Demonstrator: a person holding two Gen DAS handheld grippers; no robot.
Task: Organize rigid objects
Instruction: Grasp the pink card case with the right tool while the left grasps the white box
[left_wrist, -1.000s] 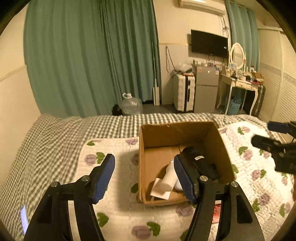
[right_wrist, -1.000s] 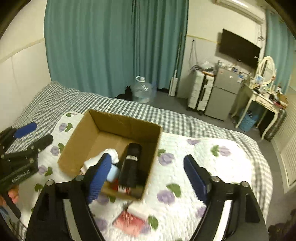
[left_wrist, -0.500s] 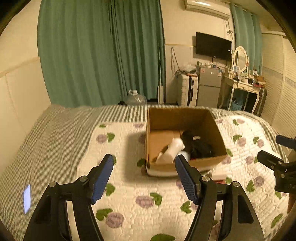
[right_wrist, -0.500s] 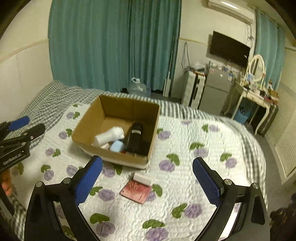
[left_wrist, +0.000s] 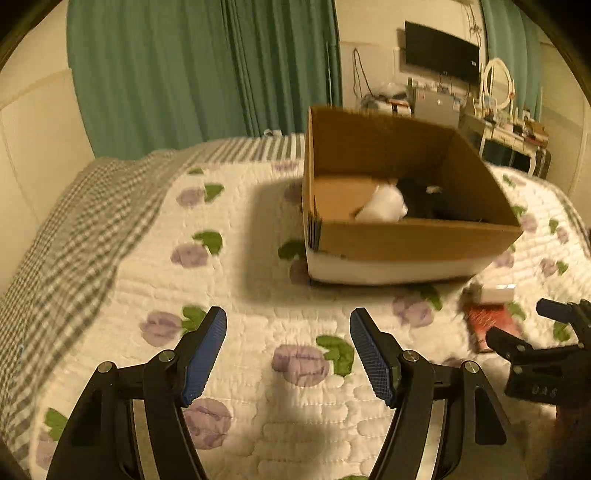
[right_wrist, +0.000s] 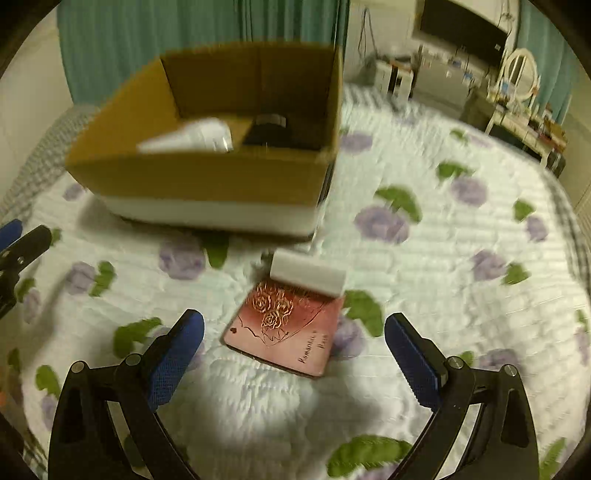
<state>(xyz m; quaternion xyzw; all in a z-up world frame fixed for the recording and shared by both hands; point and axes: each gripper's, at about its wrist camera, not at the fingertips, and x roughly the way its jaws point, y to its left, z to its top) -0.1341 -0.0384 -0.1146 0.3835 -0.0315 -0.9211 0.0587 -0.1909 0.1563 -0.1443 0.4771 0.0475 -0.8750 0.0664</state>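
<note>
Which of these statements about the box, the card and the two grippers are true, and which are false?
1. The right gripper is shut on the red card. False: it is open and the card lies on the quilt.
2. A white block rests on the card's far edge. True.
3. The box is empty. False: a white bottle and a black item lie inside.
4. The left gripper is open and holds nothing. True.

Home bedroom — quilted floral bedspread (right_wrist: 443, 258), teal curtains (left_wrist: 184, 74); wall television (left_wrist: 439, 51), vanity mirror (right_wrist: 521, 70)
</note>
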